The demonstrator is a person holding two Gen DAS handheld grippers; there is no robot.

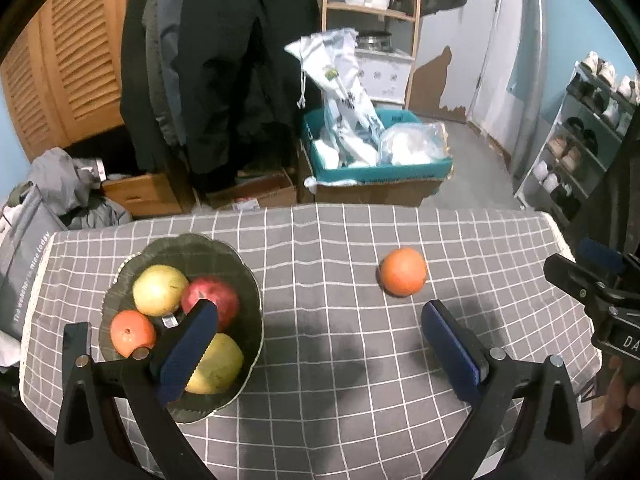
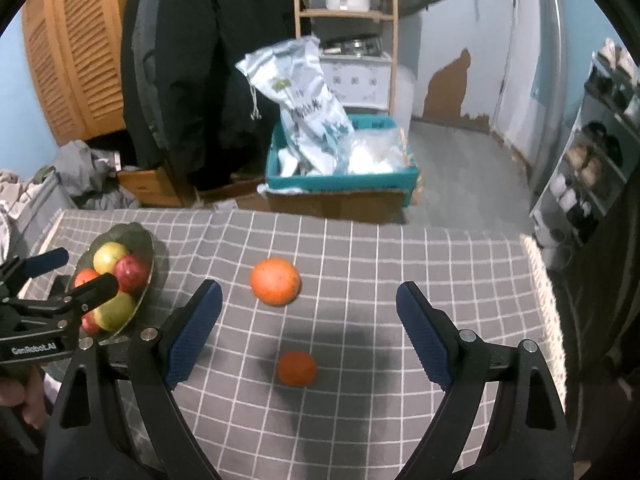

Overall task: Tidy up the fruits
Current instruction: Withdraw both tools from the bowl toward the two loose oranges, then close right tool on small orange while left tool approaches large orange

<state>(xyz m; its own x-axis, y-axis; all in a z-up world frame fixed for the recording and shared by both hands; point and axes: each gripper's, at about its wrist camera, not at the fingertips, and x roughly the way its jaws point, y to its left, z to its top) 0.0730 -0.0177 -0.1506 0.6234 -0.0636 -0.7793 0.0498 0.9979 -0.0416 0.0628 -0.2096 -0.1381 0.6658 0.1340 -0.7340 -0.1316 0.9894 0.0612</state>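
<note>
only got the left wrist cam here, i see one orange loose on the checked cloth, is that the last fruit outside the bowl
Observer: No. The right wrist view shows a smaller, darker round orange fruit nearer than the big round orange.
Operator: is the right gripper holding it
Observer: No, the right gripper is open and empty, its jaws either side of the small fruit.
Operator: touching the big one
Observer: No, grey checked tablecloth shows between them.
Operator: anything hidden in the bowl
Observer: Another reddish fruit at the near rim of the dark scalloped bowl.

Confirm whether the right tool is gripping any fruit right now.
No: the right tool stands open and empty, while the large orange and small orange lie on the checked tablecloth.
</note>
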